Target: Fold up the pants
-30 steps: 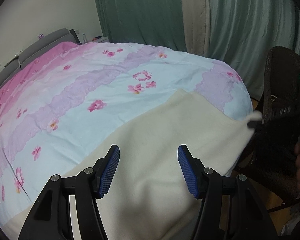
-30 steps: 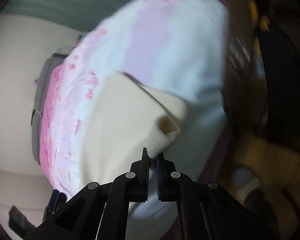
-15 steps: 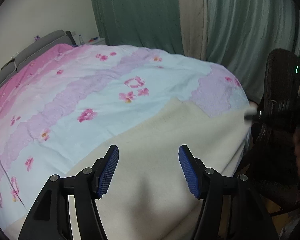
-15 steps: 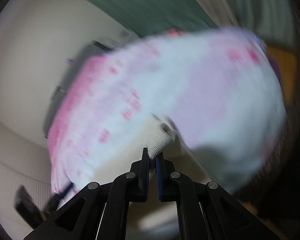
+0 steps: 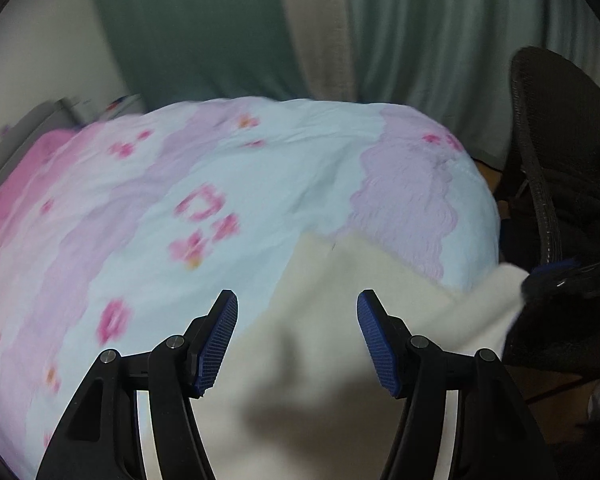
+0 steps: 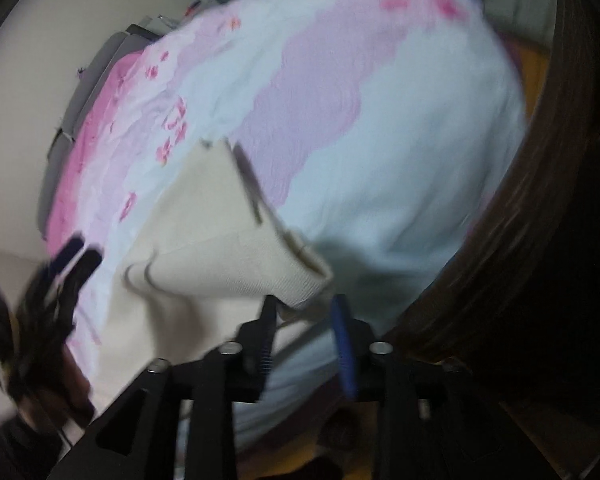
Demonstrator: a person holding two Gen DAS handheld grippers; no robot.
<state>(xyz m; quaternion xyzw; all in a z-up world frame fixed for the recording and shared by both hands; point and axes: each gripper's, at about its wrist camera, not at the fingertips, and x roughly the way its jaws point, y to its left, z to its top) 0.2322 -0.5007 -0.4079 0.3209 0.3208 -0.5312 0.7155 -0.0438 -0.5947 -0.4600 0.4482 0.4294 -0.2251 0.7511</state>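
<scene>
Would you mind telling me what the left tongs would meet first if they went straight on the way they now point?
Most likely the cream pants lying on the floral duvet; the open left tongs point at them, though depth is unclear.

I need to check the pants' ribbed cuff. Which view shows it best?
The right wrist view: the ribbed cuff lies just ahead of the right gripper, whose fingers are apart. The left wrist view shows only a distant white corner.

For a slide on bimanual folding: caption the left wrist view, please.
Open left gripper hovers over cream pants on a floral bedspread.
</scene>
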